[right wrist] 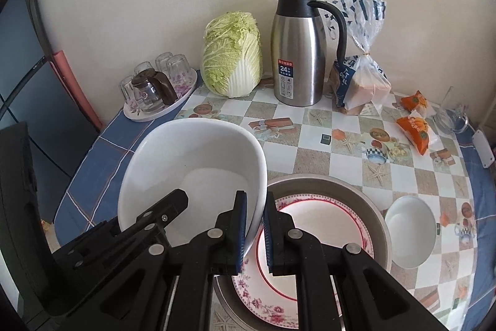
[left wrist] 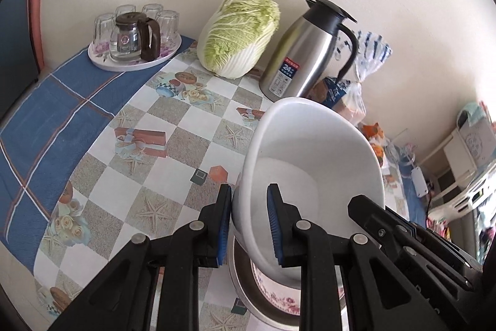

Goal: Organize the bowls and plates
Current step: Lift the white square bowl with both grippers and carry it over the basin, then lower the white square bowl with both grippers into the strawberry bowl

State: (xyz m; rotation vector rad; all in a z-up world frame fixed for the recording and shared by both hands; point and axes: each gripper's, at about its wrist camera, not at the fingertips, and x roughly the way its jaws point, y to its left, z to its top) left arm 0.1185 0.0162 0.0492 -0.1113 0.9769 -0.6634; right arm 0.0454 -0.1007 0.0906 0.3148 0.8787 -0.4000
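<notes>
Both tongs clench one big white bowl (right wrist: 192, 172) by opposite rims: the left gripper (left wrist: 249, 225) and the right gripper (right wrist: 254, 233). It hangs tilted above a flowered plate (right wrist: 310, 225) in a metal basin (right wrist: 369, 200). A small bowl (right wrist: 410, 233) sits just beside the basin; the tablecloth (left wrist: 161, 163) toward the cabbage (left wrist: 238, 34) lies bare.

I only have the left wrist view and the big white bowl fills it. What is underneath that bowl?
Observer: A floral plate lying inside a metal basin, seen whole from the right wrist view.
Operator: Any other bowls on the table?
Observer: Yes, a small white bowl sits just right of the basin.
Operator: Is the right gripper gripping the large white bowl too?
Observer: Yes, the right gripper pinches its rim on the side opposite the left gripper.
Operator: Anything else beyond the thermos?
Observer: Two orange snack packets and a clear glass cup at the far right.
</notes>
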